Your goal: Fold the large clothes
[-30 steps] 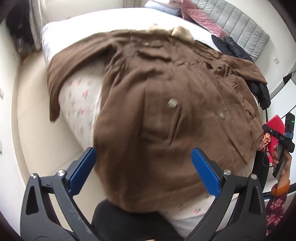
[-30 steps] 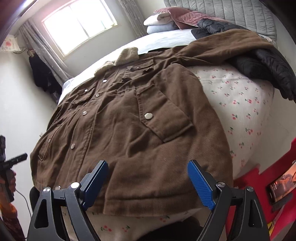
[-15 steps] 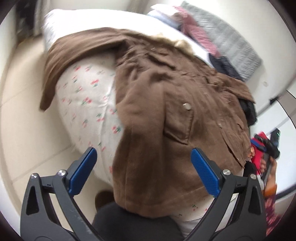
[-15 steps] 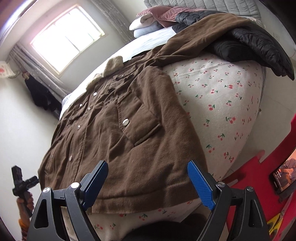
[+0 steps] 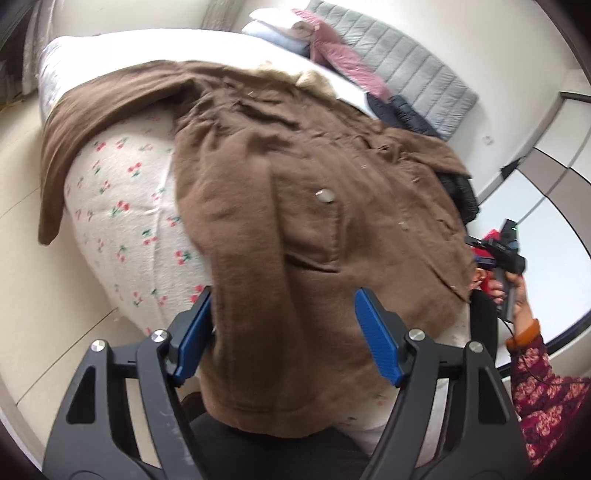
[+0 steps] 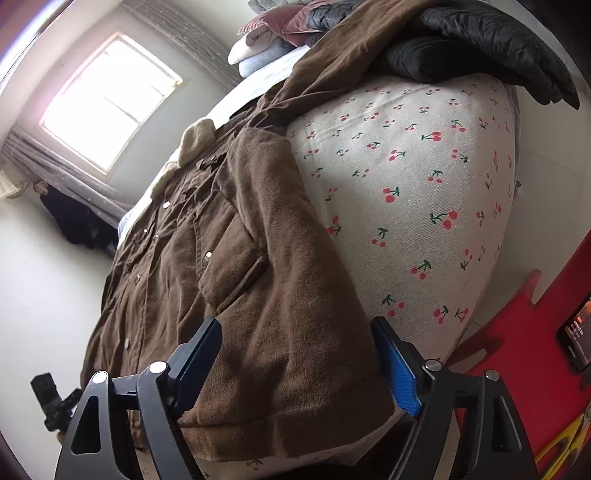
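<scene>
Brown jacket (image 5: 295,206) lay spread front-up along the bed (image 5: 122,206), its pale fleece collar (image 6: 195,136) toward the far end and its hem hanging over the near edge. One sleeve (image 5: 74,122) trailed off the bed's left edge in the left wrist view; the other ran toward the far right corner, where a black padded coat (image 6: 487,48) was heaped on it. The cherry-print sheet (image 6: 424,192) showed bare on both sides of the body.

The left hand-held gripper (image 5: 284,332) stood fairly wide at the hem's left corner, its jaws just having been closing, with the cloth between the blue pads (image 5: 376,339); whether either pad pressed it was hard to judge through the blur. The right hand-held gripper (image 6: 299,365) straddled the hem's right corner the same way, jaws also just narrowing, fabric between them but seemingly not pinched. Folded clothes (image 5: 280,29) and a grey quilted mat (image 5: 406,77) sat at the far end.
</scene>
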### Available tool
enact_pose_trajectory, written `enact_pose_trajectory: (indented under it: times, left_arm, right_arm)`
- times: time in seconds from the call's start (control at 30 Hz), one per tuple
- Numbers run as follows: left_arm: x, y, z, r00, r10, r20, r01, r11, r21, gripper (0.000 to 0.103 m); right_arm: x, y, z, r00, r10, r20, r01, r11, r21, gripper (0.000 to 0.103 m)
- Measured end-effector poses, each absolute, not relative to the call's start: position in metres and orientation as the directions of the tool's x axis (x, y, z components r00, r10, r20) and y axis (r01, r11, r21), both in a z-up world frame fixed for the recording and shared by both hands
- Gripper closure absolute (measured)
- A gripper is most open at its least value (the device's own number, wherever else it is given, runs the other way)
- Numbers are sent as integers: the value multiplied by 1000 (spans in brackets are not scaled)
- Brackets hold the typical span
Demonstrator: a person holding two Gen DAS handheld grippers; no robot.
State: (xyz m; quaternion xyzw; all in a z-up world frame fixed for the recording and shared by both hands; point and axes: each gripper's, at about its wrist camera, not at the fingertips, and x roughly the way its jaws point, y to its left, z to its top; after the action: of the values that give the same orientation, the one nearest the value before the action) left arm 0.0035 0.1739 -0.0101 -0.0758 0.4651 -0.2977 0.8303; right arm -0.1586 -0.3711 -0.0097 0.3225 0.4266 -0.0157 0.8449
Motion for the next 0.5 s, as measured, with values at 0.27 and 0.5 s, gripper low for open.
enact_pose_trajectory:
  times: [0.27, 0.5]
  left_arm:
    - [-3, 148, -24, 358, -458, -814, 396, 864, -311, 55]
    - [-6, 170, 39, 360, -623, -695, 343, 781, -522, 88]
  right_arm:
    - [-168, -339, 5, 602, 316, -733, 219, 818, 532, 78]
    - [-181, -328, 63, 689, 395, -608, 118, 766, 632, 89]
